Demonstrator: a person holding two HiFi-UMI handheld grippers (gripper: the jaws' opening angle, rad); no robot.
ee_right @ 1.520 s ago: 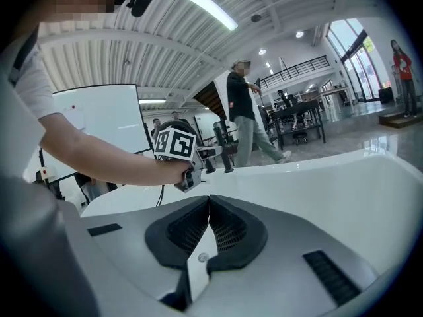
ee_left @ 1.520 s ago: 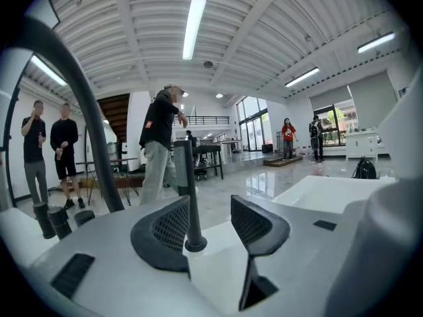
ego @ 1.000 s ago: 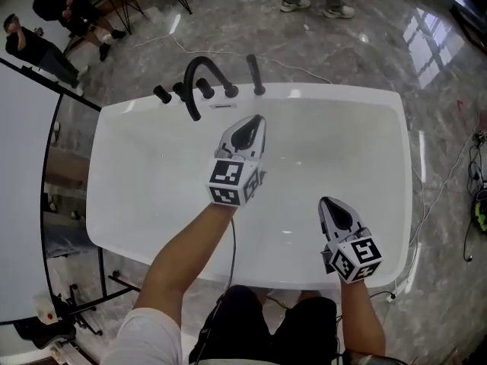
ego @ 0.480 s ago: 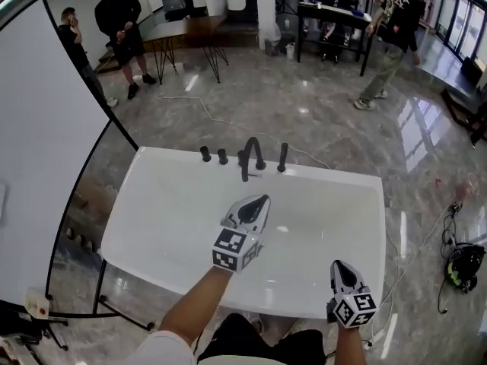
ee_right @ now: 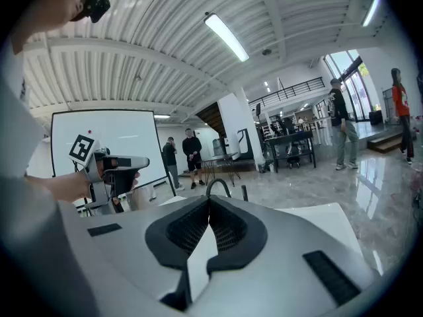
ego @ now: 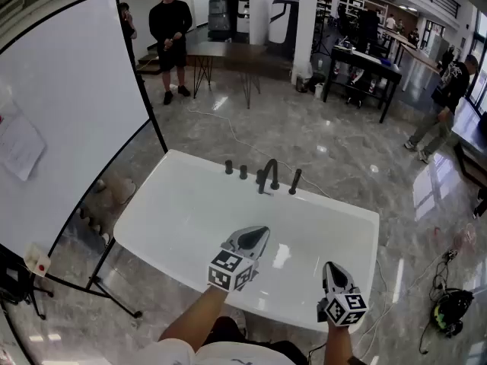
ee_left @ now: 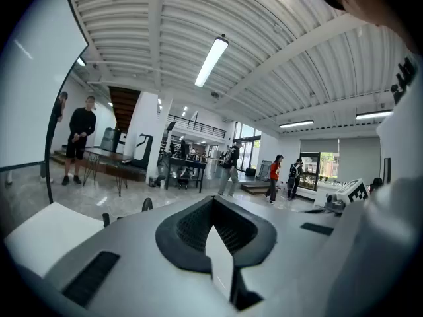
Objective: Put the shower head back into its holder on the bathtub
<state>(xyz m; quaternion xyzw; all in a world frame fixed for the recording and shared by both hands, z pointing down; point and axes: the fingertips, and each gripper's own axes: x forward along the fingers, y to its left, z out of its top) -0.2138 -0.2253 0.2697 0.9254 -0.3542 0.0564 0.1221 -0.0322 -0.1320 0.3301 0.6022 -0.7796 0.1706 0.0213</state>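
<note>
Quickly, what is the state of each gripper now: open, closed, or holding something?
Left gripper: closed, holding nothing.
Right gripper: closed, holding nothing.

Place: we judge an open lab hall.
Evidence: lone bathtub [ego: 190,204] on marble floor [ego: 319,147], whiteboard [ego: 76,120], work desks [ego: 364,58].

A whiteboard [ego: 68,120] on a black stand fills the left, a person in black [ego: 170,33] stands by a wooden desk [ego: 228,54] behind it, a white cable [ego: 232,137] crosses the glossy marble floor [ego: 342,147], and another person [ego: 440,105] stands far right.
</note>
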